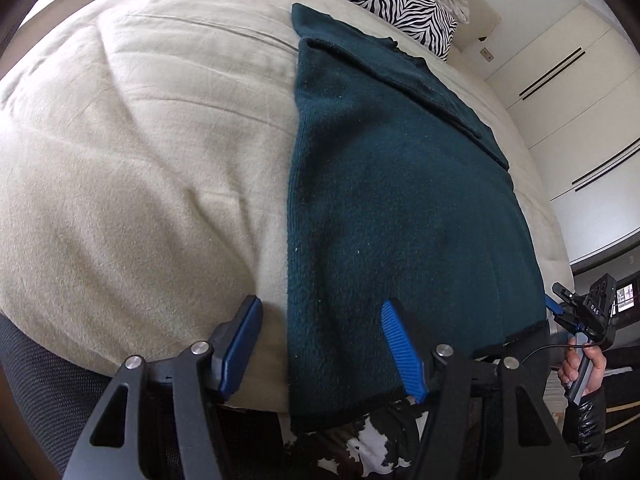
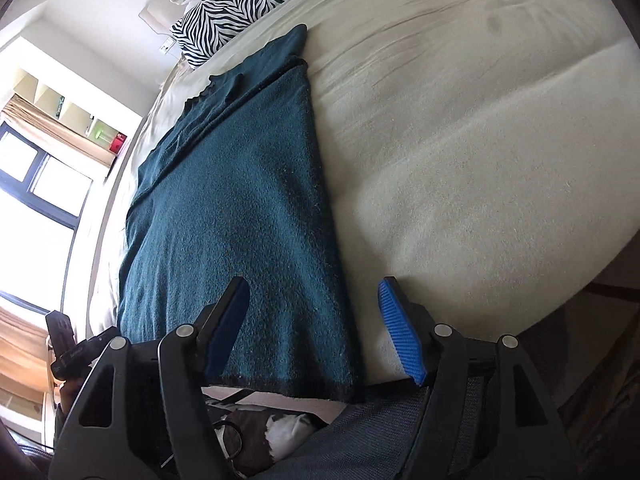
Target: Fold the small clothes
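Note:
A dark teal knit garment [image 1: 392, 208] lies flat on the beige bed, folded lengthwise into a long strip, its hem hanging over the near edge; it also shows in the right wrist view [image 2: 240, 208]. My left gripper [image 1: 320, 344] is open, straddling the garment's near left corner. My right gripper [image 2: 316, 324] is open, straddling the near right corner. The right gripper also shows in the left wrist view [image 1: 576, 312] at the far right, held by a hand.
The beige bed cover [image 1: 140, 160] spreads wide on both sides of the garment. A zebra-print pillow [image 1: 392, 0] lies at the head of the bed. A black-and-white patterned cloth [image 1: 372, 440] sits below the near edge. White wardrobe doors [image 1: 560, 92] stand at the right.

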Demonstrator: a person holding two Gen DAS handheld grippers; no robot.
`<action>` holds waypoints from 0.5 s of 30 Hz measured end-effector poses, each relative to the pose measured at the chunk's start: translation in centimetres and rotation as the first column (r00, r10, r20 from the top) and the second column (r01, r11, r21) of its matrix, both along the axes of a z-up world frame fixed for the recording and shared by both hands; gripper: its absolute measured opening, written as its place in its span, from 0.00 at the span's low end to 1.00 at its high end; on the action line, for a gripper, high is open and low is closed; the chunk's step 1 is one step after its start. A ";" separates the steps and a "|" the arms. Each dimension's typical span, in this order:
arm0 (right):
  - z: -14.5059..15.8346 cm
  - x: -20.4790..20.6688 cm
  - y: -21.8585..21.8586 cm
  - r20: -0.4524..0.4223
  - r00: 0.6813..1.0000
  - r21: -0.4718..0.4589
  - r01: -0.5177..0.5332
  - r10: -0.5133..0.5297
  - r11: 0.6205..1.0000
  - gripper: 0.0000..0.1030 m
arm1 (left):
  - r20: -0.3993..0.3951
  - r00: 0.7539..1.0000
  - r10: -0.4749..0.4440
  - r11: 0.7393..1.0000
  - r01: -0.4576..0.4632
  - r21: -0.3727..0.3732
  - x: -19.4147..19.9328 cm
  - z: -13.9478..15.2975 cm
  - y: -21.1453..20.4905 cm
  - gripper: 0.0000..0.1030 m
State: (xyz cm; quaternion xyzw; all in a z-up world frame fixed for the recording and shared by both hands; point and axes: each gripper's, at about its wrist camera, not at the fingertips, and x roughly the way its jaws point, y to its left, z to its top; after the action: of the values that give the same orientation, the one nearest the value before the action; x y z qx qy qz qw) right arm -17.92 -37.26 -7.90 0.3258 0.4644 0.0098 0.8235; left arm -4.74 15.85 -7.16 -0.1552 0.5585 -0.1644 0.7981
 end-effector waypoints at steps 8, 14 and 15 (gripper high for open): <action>0.1 -0.5 -0.1 -0.015 1.000 0.050 -0.011 0.012 0.999 0.64 | -0.061 0.998 -0.034 0.999 0.034 -0.004 -1.2 -0.5 -0.6 0.63; 0.5 -1.4 -0.3 -0.029 1.000 0.055 -0.011 0.012 0.998 0.63 | -0.079 0.997 -0.018 0.999 0.020 0.026 -1.2 -0.7 -1.0 0.49; 0.6 -1.6 -0.3 -0.032 0.999 0.054 -0.010 0.011 0.998 0.63 | -0.081 0.997 -0.013 1.000 0.016 0.027 -1.2 -0.7 -1.0 0.47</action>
State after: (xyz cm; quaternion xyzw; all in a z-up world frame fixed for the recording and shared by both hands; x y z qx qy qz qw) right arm -19.48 -37.59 -7.35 0.3457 0.4789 0.0215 0.8067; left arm -5.96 14.87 -7.88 -0.1466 0.5938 -0.1559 0.7756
